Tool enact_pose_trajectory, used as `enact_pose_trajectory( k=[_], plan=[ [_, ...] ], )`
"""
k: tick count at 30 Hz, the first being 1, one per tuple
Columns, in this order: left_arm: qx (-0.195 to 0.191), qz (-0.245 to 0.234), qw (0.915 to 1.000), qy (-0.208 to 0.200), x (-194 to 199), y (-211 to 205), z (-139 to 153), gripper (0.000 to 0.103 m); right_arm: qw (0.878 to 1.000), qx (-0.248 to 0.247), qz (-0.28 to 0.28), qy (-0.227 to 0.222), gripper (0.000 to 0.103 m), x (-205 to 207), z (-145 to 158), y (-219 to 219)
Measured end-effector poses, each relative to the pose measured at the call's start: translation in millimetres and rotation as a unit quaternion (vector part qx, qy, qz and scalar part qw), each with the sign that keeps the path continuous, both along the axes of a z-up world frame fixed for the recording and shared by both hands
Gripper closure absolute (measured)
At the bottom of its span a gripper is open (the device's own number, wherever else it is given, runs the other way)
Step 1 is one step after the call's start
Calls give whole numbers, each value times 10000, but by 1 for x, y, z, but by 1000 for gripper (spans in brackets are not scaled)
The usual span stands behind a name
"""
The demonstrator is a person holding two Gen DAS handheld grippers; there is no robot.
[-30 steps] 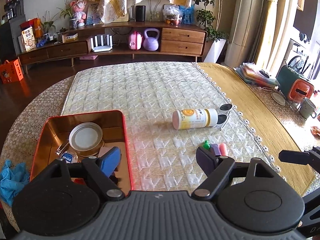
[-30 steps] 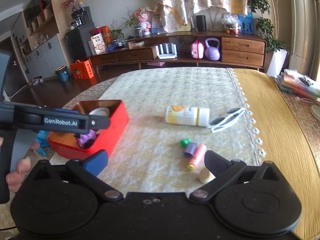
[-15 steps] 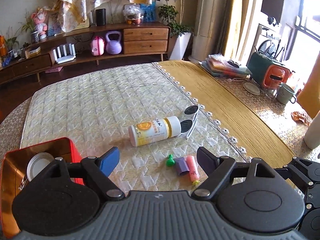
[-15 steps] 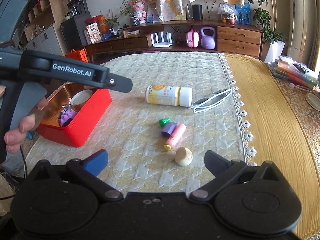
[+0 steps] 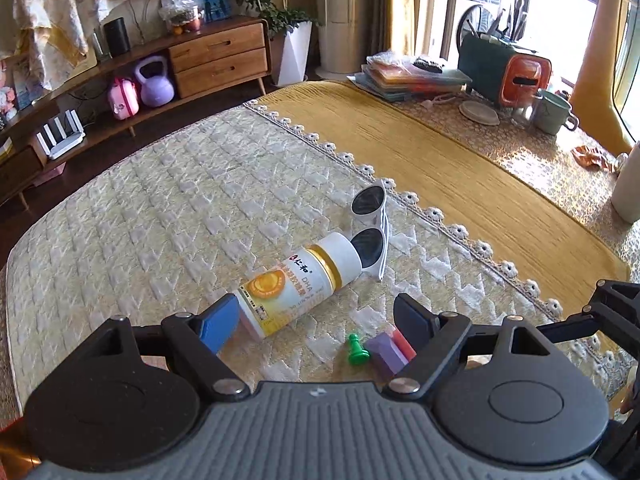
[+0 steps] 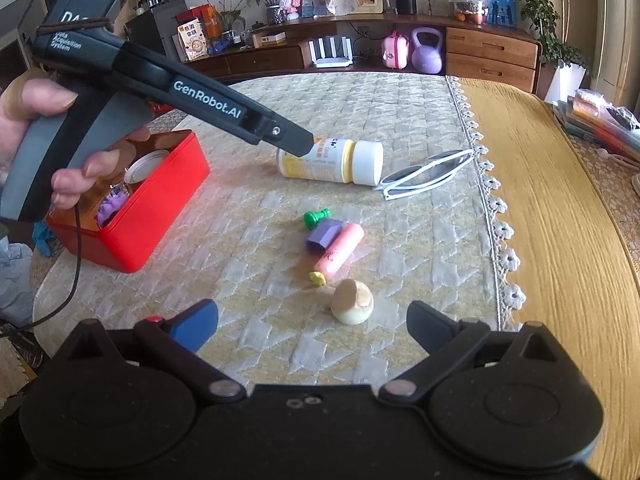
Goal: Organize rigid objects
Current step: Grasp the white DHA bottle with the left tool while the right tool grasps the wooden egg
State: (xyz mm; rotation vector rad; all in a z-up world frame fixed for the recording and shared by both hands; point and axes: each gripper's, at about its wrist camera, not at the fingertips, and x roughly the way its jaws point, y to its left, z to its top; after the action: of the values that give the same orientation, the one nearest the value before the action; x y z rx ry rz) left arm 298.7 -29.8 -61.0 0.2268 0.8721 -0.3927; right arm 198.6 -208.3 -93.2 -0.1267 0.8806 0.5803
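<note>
A white and yellow bottle [image 5: 298, 286] lies on its side on the quilted cloth; it also shows in the right wrist view [image 6: 332, 160]. White sunglasses [image 5: 372, 232] [image 6: 428, 174] lie beside its cap. A green pawn [image 5: 356, 350] [image 6: 316, 216], a purple block [image 5: 386, 354] [image 6: 324, 234], a pink tube [image 6: 338, 254] and a beige knob [image 6: 352, 302] lie closer. My left gripper [image 5: 316, 322] is open, its blue fingertip [image 5: 218, 322] beside the bottle's base. My right gripper [image 6: 312, 322] is open and empty, just short of the knob.
A red box [image 6: 132, 204] holding a round tin lid and small items stands at the left. The left gripper's body [image 6: 172, 92] reaches over it. A yellow runner [image 6: 560, 220], books, a mug [image 5: 554, 112] and a plate lie to the right.
My left gripper has swung right, away from the red box, and come down close to the bottle. My right gripper has moved forward toward the small items.
</note>
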Motion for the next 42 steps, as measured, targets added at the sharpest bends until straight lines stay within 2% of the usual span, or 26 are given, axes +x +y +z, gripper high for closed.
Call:
enact_pose_trajectory(
  k=[11,21,28,30,33,35,38,42],
  plan=[
    [529,-612,9966,143,40,-14,-37,19,9999,-64,98,61,11,17,-17,5],
    [751,-532,9958,40,57,-17,-61,18,9999,-110,101,86,25,28,-26,9],
    [745,-381,9965,67,64,-19,-73,18,9998,-166,82,20,34,29,-28,8],
    [662,-319,9973,47,64,-19,-75,18,9998,-192,62,-18,39,28,-28,7],
    [601,-244,9979,42,63,-19,-75,19,9997,-213,54,-54,43,27,-28,6],
    [610,-241,9978,9,61,-20,-75,23,9996,-261,55,-99,45,26,-28,6],
    [619,-210,9979,-12,58,-21,-73,36,9992,-355,76,-176,50,23,-28,7],
    [625,-116,9980,-28,53,-23,-71,44,9987,-456,79,-231,58,21,-28,9]
  ],
)
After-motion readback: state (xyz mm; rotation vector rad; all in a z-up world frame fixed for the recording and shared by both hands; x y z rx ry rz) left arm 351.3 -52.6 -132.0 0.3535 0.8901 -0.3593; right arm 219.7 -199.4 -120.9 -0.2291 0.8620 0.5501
